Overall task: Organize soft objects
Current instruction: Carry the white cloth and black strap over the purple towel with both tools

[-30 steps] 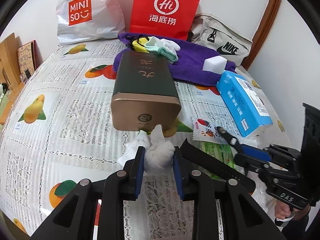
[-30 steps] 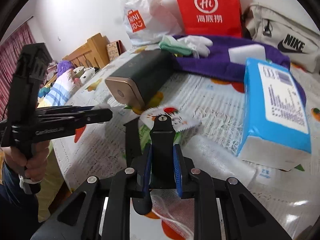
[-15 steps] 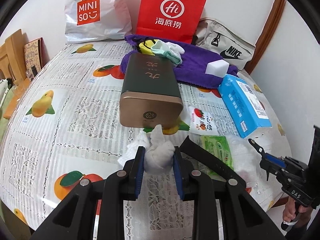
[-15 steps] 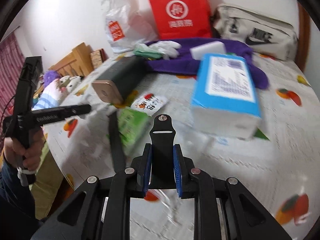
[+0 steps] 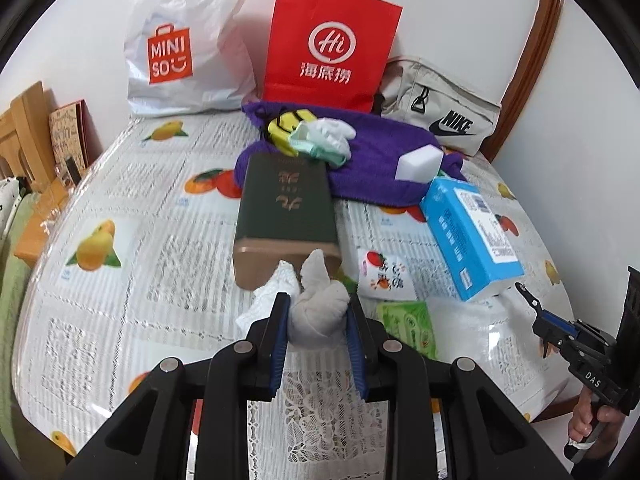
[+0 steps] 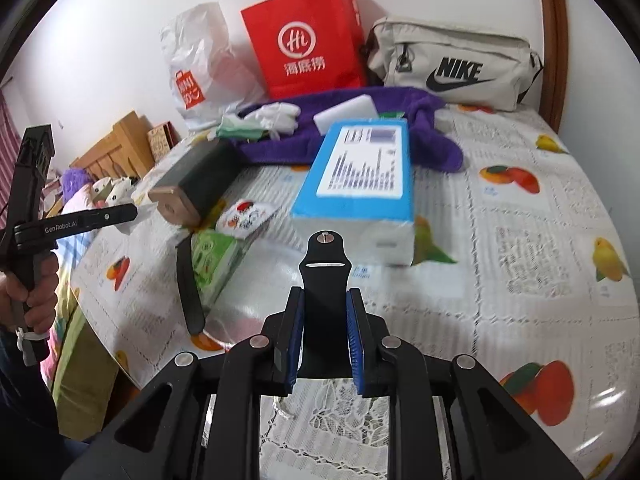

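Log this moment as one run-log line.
left tool: shut on white cloth | right tool: shut on black strap | second black strap, blue tissue pack: on table

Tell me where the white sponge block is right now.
The white sponge block lies on the purple towel at the table's far end, just beyond the blue tissue pack.

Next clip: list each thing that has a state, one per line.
left hand-held gripper: shut on white cloth
white cloth: bunched, pinched between the pads
right hand-held gripper: shut on black strap
black strap: upright between the pads
green tin: lying on its side
blue tissue pack: lying flat
red paper bag: standing upright
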`<state>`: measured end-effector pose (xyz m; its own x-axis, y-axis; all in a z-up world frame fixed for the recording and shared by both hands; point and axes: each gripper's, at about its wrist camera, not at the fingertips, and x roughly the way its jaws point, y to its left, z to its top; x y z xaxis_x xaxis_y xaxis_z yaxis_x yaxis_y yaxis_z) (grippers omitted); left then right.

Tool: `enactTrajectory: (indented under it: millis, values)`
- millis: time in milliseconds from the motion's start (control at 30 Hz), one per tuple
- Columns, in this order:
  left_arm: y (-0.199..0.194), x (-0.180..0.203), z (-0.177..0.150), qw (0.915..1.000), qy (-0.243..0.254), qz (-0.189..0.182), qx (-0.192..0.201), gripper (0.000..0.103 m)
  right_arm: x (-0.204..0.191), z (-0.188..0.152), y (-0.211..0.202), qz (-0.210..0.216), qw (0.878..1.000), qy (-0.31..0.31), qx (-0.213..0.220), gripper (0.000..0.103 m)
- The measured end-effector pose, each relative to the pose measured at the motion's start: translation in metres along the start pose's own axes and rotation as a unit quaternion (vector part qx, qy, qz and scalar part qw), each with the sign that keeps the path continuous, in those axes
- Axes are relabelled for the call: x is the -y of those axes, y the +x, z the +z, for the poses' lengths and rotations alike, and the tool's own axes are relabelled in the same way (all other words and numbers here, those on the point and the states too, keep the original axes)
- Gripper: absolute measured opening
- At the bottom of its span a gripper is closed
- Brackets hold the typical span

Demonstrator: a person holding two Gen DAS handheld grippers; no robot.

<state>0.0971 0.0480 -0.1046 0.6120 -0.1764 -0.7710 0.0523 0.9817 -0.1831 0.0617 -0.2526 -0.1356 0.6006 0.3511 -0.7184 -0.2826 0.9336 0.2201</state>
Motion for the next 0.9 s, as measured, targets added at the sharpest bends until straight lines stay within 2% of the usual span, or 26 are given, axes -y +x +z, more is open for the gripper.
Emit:
enactTrajectory:
  millis: [367,900]
  values:
    - [-0.016,0.004,0.026,0.9997,0.002,0.008,0.022,0.026,0.003,0.034,-0.013,-0.003,1.000,-0.004,0.027,0.021]
    - [-0.008,0.009,0.056,0.9996,0.005,0.010,0.027,0.026,0.007,0.076,-0.008,-0.003,0.999,-0.011,0.037,0.021]
